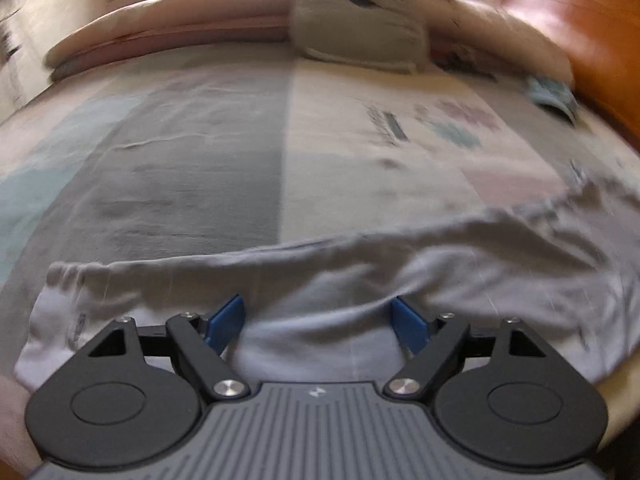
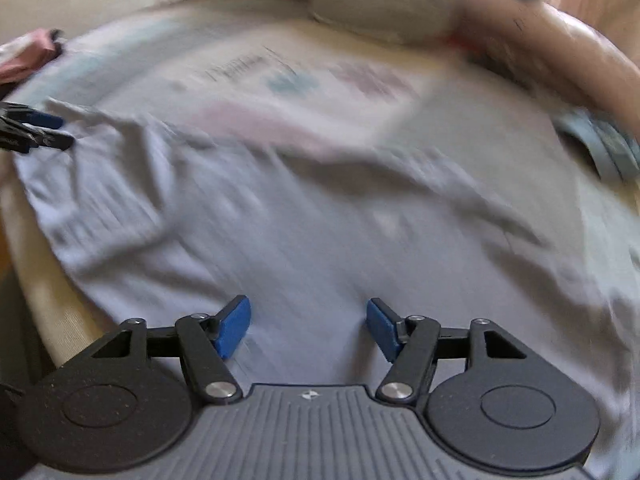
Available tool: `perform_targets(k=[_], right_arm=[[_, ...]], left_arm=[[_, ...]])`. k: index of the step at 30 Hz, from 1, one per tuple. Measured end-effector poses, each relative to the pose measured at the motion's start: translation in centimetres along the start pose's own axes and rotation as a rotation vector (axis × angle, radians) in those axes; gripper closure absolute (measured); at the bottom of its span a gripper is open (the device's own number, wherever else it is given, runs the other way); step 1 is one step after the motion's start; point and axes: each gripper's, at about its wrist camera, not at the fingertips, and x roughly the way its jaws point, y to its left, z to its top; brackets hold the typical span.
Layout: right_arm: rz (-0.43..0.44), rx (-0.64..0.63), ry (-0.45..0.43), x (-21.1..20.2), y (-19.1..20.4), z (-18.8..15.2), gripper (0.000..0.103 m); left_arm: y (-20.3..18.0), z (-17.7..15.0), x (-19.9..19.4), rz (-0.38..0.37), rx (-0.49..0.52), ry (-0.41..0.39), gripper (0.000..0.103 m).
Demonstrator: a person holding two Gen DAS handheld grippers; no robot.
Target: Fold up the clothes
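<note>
A pale lavender garment [image 1: 360, 276] lies spread and wrinkled on the near part of a bed; in the right wrist view, where the picture is blurred, the garment [image 2: 280, 232] fills the middle. My left gripper [image 1: 318, 322] hovers over its near edge with blue pads [image 1: 226, 322] wide apart and only loose cloth beneath them. My right gripper [image 2: 308, 326] is also open above the cloth, gripping nothing. The left gripper [image 2: 48, 132] shows at the garment's left corner in the right wrist view.
The bed sheet [image 1: 208, 152] has grey, cream, teal and pink patches. Pink pillows [image 1: 172, 28] and a grey cushion [image 1: 360, 20] line the far end. A folded blue cloth [image 1: 554, 94] lies at the right, beside an orange board [image 1: 600, 40].
</note>
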Motion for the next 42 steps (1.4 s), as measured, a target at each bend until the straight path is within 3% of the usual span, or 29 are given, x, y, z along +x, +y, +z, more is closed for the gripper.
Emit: perform_targets(k=[4, 8, 10, 14, 20, 26, 32, 34, 36, 39, 42], right_arm=[[-0.050, 0.088, 0.000, -1.9, -2.2, -2.6, 0.019], [-0.100, 0.112, -0.032, -2.5, -2.7, -3.1, 0.019], [-0.100, 0.122, -0.037, -2.2, -2.8, -3.2, 0.019], [-0.087, 0.173, -0.063, -1.2, -2.9, -3.0, 0.011], [-0.104, 0.182, -0.067, -0.7, -2.3, -2.9, 0.006], [-0.118, 0.188, -0.072, -0.2, -1.8, -2.8, 0.000], [-0.130, 0.205, -0.096, -0.2, -1.7, -3.1, 0.000], [-0.137, 0.215, -0.107, -0.2, -1.6, -3.2, 0.000], [-0.144, 0.224, -0.114, -0.2, -1.6, -3.3, 0.000], [-0.144, 0.256, -0.117, -0.8, -2.0, -2.9, 0.000], [-0.170, 0.292, -0.183, -1.8, -3.7, -2.1, 0.000]], left_arm=[[-0.5, 1.2, -0.2, 0.052, -0.045, 0.023, 0.024], [-3.6, 1.9, -1.2, -0.031, -0.001, -0.024, 0.022], [-5.4, 2.1, -0.9, -0.027, 0.009, -0.035, 0.022], [-7.7, 1.9, 1.4, 0.074, -0.001, -0.009, 0.022], [-6.6, 2.6, 3.3, 0.072, -0.076, -0.018, 0.019], [-6.3, 2.9, 2.4, 0.028, -0.115, -0.024, 0.019], [-6.8, 0.1, 0.1, 0.016, -0.114, -0.005, 0.017], [-7.4, -0.7, 0.0, 0.040, -0.072, -0.021, 0.017], [-8.2, -0.7, -0.3, 0.062, -0.030, -0.005, 0.017], [-8.4, -0.3, -0.6, 0.037, -0.030, -0.003, 0.017], [-8.6, -0.1, -0.4, 0.058, -0.030, 0.008, 0.017]])
